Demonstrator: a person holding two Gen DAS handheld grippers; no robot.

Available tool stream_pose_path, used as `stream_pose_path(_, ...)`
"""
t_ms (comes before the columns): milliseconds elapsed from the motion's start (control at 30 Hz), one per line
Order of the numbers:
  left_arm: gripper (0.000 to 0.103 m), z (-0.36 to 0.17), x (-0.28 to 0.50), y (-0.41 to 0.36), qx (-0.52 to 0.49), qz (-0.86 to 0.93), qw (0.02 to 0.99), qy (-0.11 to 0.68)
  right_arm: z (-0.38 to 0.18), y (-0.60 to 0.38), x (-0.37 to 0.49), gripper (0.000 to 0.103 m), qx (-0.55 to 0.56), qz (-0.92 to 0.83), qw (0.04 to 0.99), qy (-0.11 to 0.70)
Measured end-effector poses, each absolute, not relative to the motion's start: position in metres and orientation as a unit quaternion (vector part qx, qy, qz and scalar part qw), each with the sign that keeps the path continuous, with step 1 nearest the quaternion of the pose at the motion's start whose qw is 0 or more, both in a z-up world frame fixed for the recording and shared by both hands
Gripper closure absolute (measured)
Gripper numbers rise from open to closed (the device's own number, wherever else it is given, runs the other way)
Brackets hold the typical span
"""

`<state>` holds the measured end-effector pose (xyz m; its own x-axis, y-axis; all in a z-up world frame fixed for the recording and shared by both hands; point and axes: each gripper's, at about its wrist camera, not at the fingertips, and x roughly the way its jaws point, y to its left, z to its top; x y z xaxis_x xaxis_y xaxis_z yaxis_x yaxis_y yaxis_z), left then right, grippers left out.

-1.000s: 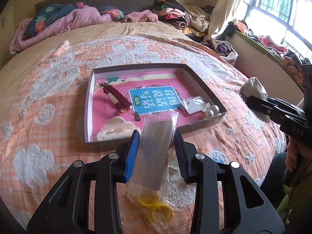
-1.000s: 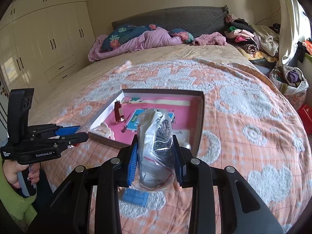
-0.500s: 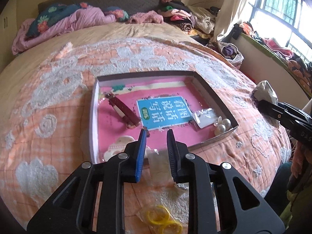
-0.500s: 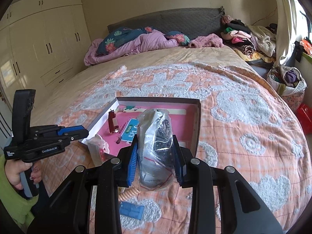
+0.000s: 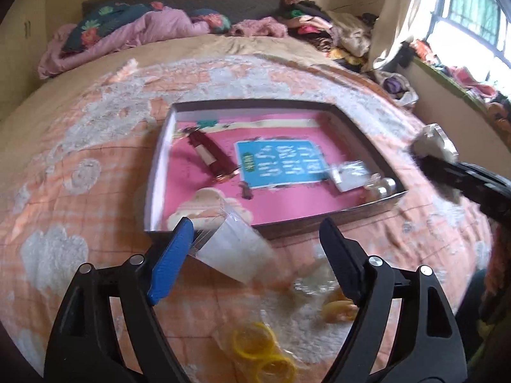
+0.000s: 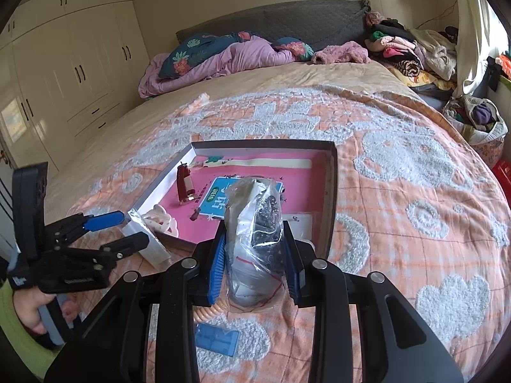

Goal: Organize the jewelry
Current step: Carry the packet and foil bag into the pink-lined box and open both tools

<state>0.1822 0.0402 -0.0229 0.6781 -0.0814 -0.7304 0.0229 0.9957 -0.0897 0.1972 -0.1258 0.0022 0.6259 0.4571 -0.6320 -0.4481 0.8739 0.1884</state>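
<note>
A: What has just changed on the left?

B: The left gripper [image 5: 255, 245] has just been opening; its jaws now stand spread wide. The small clear packet [image 5: 236, 252] it pinched a second ago lies loose between them, tilted across the near wall of the shallow box [image 5: 361, 127], about twelve o'clock from the fingertips. The blue pad is just beside its edge; I can't tell if they touch, and the frame is blurred.

A: So it's released?

B: I'd judge so, though it leans half on the rim rather than flat on the pink floor. It may slide back onto the bedspread [image 5: 95, 146].

A: And the right?

B: The right gripper [image 6: 255, 255] is pressed together on a clear bag of dark jewelry [image 6: 258, 236], as it was a second ago, held above the box's near edge.

A: What's left?

B: The yellow rings [image 5: 262, 351] in their bag at six o'clock and a blue card [image 6: 217, 340] beneath the right tool are outside the box, so the sorting looks well short of finished
</note>
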Motion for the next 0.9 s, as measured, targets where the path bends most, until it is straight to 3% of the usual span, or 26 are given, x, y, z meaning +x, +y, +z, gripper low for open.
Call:
stream_pose_path(100,0.024,-0.030,0.189,0.049,-0.051,-0.013,0.912,0.406,0.002,-0.124,0.196,0.073,0.006,0.255,0.901,0.351)
stream_pose_path(433,0.024,-0.070,0.183,0.066,-0.061,0.014,0.891,0.450,0.002,-0.123,0.197,0.073,0.010,0.257,0.901,0.350)
stream_pose_path(467,0.026,-0.072,0.182,0.066,-0.061,0.011,0.890,0.452,0.001,-0.122,0.197,0.073,0.011,0.257,0.901,0.351)
stream_pose_path(500,0.036,-0.074,0.182,0.065,-0.054,0.014,0.891,0.451,0.001,-0.123,0.198,0.073,0.011,0.257,0.900,0.351)
stream_pose_path(600,0.042,-0.074,0.181,0.062,-0.042,0.013,0.894,0.446,0.000,-0.122,0.198,0.073,0.014,0.258,0.899,0.353)
stream_pose_path(900,0.048,-0.057,0.166,0.061,-0.052,-0.019,0.900,0.432,0.007,-0.127,0.197,0.073,0.018,0.258,0.903,0.344)
